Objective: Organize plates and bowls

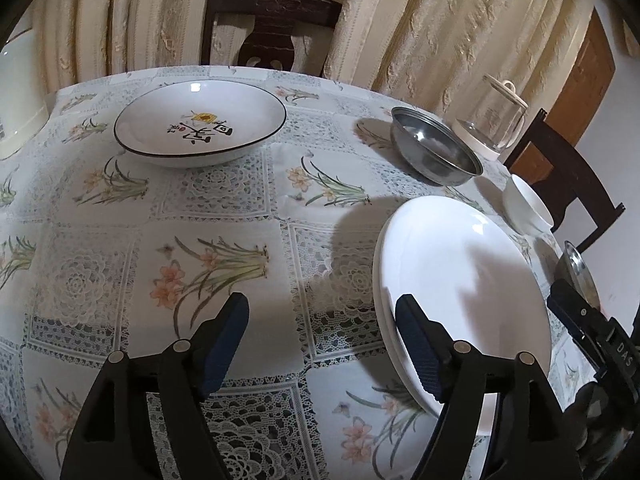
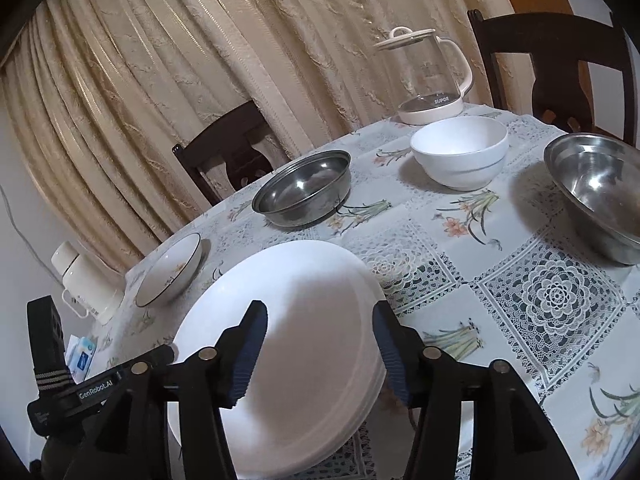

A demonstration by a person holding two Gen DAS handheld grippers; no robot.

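On the tabletop (image 1: 224, 216), going left to right in the left wrist view, the patterned plate (image 1: 200, 124) with a dark rim and painted centre sat alone at eleven o'clock; the left claw (image 1: 322, 344) hovered at six o'clock with its jaws apart and nothing between them; the stack of white plates (image 1: 460, 280) lay at four o'clock, partly behind that claw's right finger; a steel bowl (image 1: 436, 152) stood at one o'clock, the glass kettle (image 1: 496, 120) just behind it, and a white bowl (image 1: 528, 208) at three o'clock near the edge.

In the right wrist view the right claw (image 2: 320, 352) hung over the same stack, also spread and gripping nothing; a second, larger steel bowl (image 2: 600, 196) sat at three o'clock.

By my reading the job was partly done; the plain white plates, glossy and shallow, already nested together, at least two rims showing; the patterned plate was well apart from them and not yet gathered; the three bowls stood separately, none nested; so the stacking of bowls and the last plate seemed to remain.
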